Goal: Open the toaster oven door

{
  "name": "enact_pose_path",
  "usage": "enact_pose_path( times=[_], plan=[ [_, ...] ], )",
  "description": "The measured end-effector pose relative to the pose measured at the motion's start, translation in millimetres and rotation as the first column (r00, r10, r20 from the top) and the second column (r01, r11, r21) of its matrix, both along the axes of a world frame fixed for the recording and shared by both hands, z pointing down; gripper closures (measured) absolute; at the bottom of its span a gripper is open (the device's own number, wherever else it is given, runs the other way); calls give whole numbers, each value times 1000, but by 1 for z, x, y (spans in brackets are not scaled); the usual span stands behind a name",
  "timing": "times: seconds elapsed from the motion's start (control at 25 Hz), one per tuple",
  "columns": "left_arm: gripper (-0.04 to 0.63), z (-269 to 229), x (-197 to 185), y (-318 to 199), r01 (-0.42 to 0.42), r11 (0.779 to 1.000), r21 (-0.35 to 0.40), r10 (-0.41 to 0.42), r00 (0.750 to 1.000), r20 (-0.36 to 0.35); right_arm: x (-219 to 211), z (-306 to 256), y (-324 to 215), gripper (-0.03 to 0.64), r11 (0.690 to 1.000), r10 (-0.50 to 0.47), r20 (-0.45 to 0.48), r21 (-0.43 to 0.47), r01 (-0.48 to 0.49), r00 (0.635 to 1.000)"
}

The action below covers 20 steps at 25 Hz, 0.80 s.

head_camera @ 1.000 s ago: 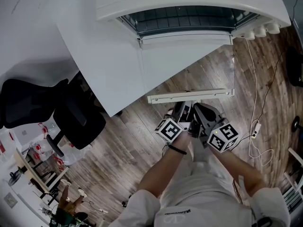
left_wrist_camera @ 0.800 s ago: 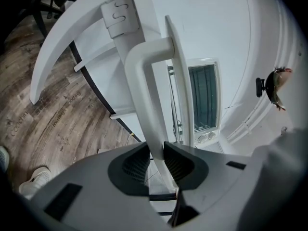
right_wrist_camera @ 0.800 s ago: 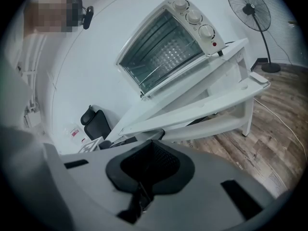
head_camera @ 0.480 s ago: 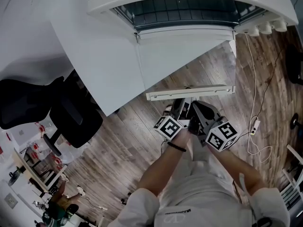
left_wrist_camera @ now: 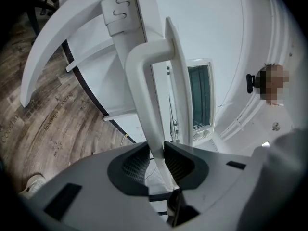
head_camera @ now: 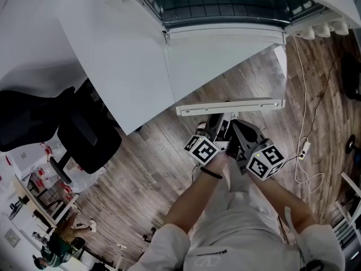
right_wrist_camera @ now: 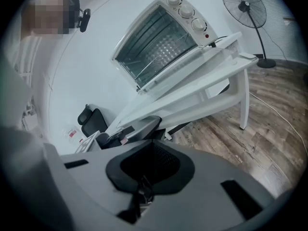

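Note:
The white toaster oven (head_camera: 225, 4) stands on a white table (head_camera: 113, 66), its glass door (head_camera: 225, 61) swung down and out towards me. The door's white handle bar (head_camera: 228, 106) runs across its front edge. My left gripper (head_camera: 217, 126) is shut on that handle; in the left gripper view the bar (left_wrist_camera: 144, 81) passes between the pads (left_wrist_camera: 180, 160), which have just been easing apart slightly while still touching it. My right gripper (head_camera: 240, 127) hovers just right of it, shut and holding nothing (right_wrist_camera: 151, 160). The right gripper view shows the oven (right_wrist_camera: 159, 37) with its door (right_wrist_camera: 192, 64) down.
A black office chair (head_camera: 84, 134) stands left of the table. A white cable and power strip (head_camera: 304, 151) lie on the wooden floor at the right. The oven's knobs (head_camera: 316, 33) are at its right end. A standing fan (right_wrist_camera: 245, 8) is behind.
The head view has shifted a little, so the oven sits higher in the picture. The left gripper stays on the handle and the right gripper stays beside it.

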<state>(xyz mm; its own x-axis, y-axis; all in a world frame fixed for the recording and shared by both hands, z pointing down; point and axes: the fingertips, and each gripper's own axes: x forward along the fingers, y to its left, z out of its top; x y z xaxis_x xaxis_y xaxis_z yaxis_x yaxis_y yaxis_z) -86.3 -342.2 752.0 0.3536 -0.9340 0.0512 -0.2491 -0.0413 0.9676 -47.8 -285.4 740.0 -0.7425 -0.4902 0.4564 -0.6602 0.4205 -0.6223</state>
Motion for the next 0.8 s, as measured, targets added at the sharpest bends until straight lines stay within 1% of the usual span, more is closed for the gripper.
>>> enact_pose_path(
  times=[0.2,0.32,0.44,0.6,0.68,0.72,0.76,0.8],
  plan=[
    [497,-8,-1,9,-20,998,54,20,1000,-11,3,2,8,600,1000,2,-9,-2,-2,1000],
    [512,-12,-3,19,-36,997,70,36,999,5,5,2,11,600,1000,14,-14,-3,-14,1000],
    [550,-17,-7,31,-49,995,85,48,999,17,4,-2,13,600,1000,20,-18,6,-20,1000],
    [576,-20,-15,48,-72,994,85,68,997,47,6,-6,21,600,999,31,-38,10,-31,999],
    [586,-18,-22,57,-93,993,79,86,992,89,7,-6,27,600,999,43,-48,12,-42,998],
    [586,-18,-25,61,-110,991,79,100,987,126,8,-6,30,600,999,50,-51,13,-49,997],
    [586,-19,-29,66,-132,988,80,116,978,175,9,-7,34,600,998,57,-55,13,-56,997],
    [588,-21,-32,71,-157,984,81,134,962,236,10,-8,38,600,998,64,-60,12,-63,996]
  ],
)
